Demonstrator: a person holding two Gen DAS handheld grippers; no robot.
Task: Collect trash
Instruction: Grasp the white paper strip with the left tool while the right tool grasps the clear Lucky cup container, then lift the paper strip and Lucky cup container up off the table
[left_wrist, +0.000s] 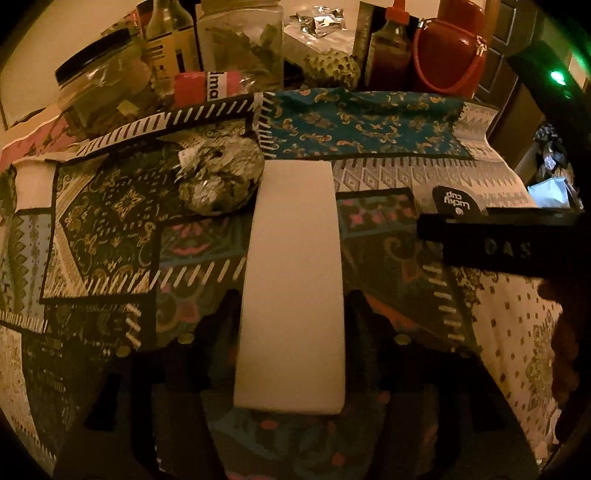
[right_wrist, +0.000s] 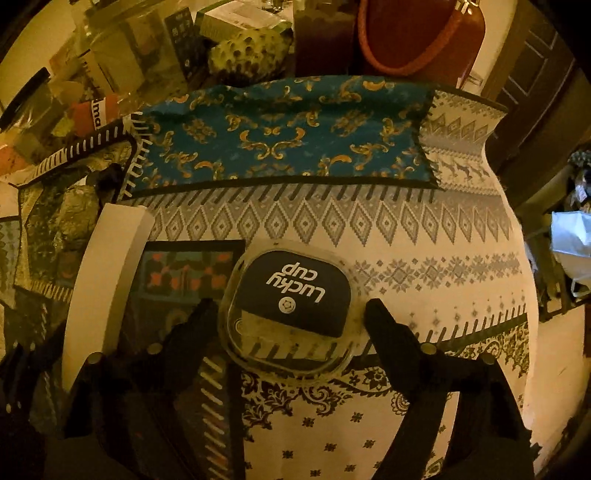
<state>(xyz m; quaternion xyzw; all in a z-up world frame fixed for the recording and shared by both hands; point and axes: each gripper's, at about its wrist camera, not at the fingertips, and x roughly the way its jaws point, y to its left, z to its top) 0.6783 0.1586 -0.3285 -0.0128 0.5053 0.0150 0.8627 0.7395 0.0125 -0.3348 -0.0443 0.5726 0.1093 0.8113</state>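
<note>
I see the surface covered edge to edge by a patchwork cloth of teal, grey-diamond and dark floral panels, filling most of both frames. Along the top of the left wrist view stands a crowded row: a red bag at upper right, a clear jar with leaves at top centre, a black-lidded jar at upper left, a sauce bottle and a bumpy green fruit between them. Running down the centre of that view is a long white foam block, and my left gripper has its dark fingers set on either side of it, clamped on the block as far as I can tell. Just left of the block's top end lies a crumpled foil ball, touching the cloth. In the right wrist view, lower centre, sits a clear plastic cup lid with a dark "Lucky cup" label, flat on the cloth; my right gripper has its fingers apart, one at each side of the lid and right against its rim, and the same white block shows at the left of that frame
</note>
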